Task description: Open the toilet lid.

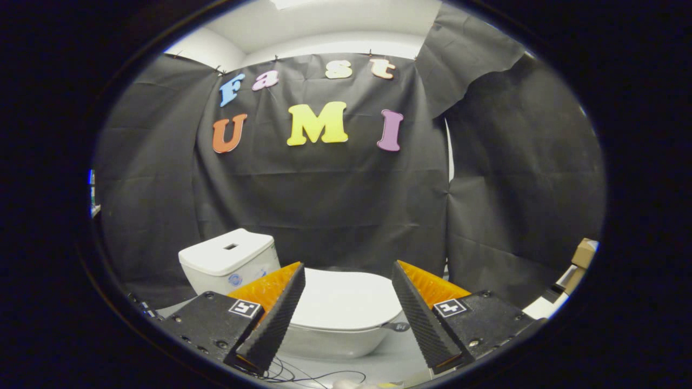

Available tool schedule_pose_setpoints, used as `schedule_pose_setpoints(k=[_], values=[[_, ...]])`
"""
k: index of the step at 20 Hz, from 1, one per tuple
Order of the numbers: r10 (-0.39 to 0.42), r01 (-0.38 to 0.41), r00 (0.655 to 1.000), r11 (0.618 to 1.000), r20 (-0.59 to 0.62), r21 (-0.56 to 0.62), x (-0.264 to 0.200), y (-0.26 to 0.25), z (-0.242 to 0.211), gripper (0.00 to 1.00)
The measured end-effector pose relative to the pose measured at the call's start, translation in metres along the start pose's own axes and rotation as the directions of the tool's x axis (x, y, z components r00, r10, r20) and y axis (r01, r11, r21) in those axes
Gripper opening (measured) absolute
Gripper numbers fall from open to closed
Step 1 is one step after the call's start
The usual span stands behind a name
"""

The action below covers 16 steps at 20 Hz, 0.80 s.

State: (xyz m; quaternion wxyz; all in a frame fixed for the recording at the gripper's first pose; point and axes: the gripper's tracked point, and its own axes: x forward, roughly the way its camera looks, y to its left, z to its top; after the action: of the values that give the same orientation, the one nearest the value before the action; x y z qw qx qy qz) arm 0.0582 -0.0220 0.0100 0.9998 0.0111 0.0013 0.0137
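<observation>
A small white toilet stands on the floor ahead of me, its flat lid (pixel 346 300) lying closed over the bowl (pixel 335 340). Its white tank (pixel 230 259) rises behind the left finger. My gripper (pixel 348 273) hovers above and short of the lid, open wide, with nothing between the black ribbed fingers (pixel 275 319). A small dark tab (pixel 397 326) sticks out at the lid's right side, near the right finger. The lid's near edge is partly hidden by the fingers.
Black cloth walls close the booth behind and to the right of the toilet. Thin dark cables (pixel 308 375) trail on the grey floor below the bowl. A cardboard box (pixel 585 253) and pale items sit at the far right by the cloth.
</observation>
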Motion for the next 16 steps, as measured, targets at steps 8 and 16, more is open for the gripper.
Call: schedule_pose_setpoints(k=[8, 16], values=[[0.08, -0.058, 0.991, 0.98, -0.108, 0.19, 0.071, -0.058, -0.046, 1.0], [0.132, -0.008, 0.964, 0.883, -0.232, 0.469, 0.141, -0.108, -0.122, 1.0]])
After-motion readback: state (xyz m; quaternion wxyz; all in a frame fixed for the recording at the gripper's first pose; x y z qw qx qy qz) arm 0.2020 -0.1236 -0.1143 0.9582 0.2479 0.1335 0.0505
